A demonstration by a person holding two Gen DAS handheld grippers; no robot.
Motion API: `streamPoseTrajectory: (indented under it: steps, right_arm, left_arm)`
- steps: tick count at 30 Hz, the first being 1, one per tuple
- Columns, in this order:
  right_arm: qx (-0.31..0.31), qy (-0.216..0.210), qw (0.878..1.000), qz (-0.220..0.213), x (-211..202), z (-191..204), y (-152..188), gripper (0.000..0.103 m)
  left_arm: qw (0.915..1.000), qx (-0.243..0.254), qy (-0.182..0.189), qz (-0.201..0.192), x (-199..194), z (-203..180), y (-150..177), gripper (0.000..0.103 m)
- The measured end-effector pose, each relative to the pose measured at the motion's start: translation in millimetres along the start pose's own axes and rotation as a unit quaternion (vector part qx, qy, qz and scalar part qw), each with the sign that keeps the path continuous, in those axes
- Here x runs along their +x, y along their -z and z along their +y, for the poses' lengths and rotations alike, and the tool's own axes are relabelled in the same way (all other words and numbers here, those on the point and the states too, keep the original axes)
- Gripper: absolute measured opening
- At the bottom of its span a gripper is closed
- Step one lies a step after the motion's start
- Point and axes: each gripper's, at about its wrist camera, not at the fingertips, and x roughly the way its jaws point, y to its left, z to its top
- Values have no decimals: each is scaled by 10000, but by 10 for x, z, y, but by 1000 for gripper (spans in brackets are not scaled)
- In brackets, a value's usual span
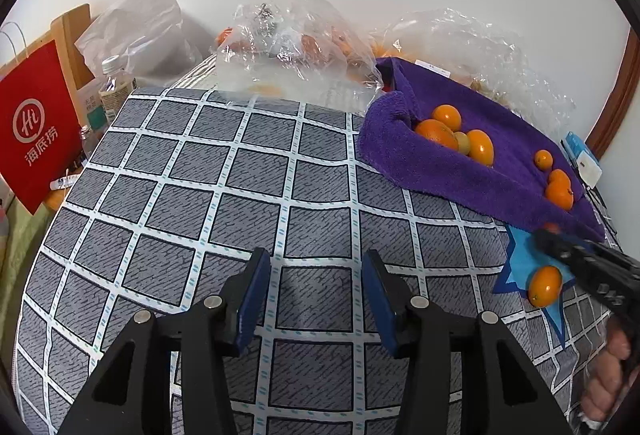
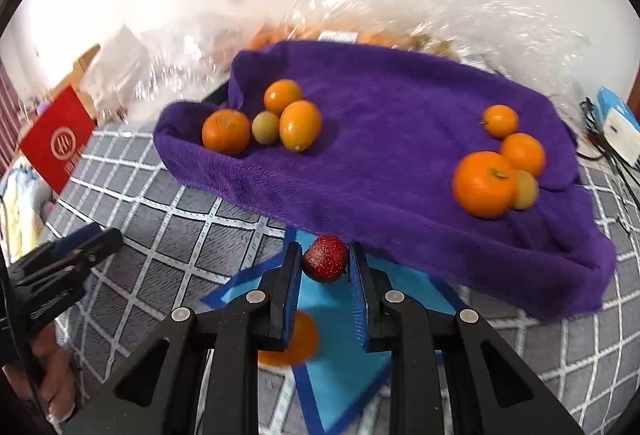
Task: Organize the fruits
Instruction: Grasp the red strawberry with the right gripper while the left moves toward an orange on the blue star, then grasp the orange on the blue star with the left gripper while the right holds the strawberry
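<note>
My right gripper (image 2: pixel 325 265) is shut on a red strawberry (image 2: pixel 325 259) and holds it above a blue star-shaped mat (image 2: pixel 340 319), just in front of a purple towel (image 2: pixel 380 163). On the towel lie two groups of fruit: a left cluster (image 2: pixel 262 121) and a right cluster (image 2: pixel 500 163), both of oranges and small yellowish fruit. One orange (image 2: pixel 298 341) lies on the blue mat under my right fingers; it also shows in the left wrist view (image 1: pixel 545 285). My left gripper (image 1: pixel 316 295) is open and empty over the checked cloth.
Clear plastic bags (image 1: pixel 288 43) with more fruit lie behind the towel. A red paper bag (image 1: pixel 36 131) and a water bottle (image 1: pixel 114 87) stand at the left. A white and blue box (image 2: pixel 618 123) with cables lies at the right. The grey checked cloth (image 1: pixel 200 175) covers the table.
</note>
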Motion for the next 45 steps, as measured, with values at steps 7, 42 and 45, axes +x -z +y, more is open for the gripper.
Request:
streamPoseTrajectory:
  steps: [7,42,45]
  right_arm:
    - [-18,435,9981,-442,-453,-402,234,23]
    - [1093,1249,9852,-435,-543,-1219,664,23]
    - [1100,1171,9860,-442,-541,-1231,663,23]
  left_arm:
    - [10000,17,5,13,8,-10,1,47]
    - [9756,1733,1318,281,-236,-1229,122,59]
    - [9703,2033,1293,230,-228,-1470,174,59]
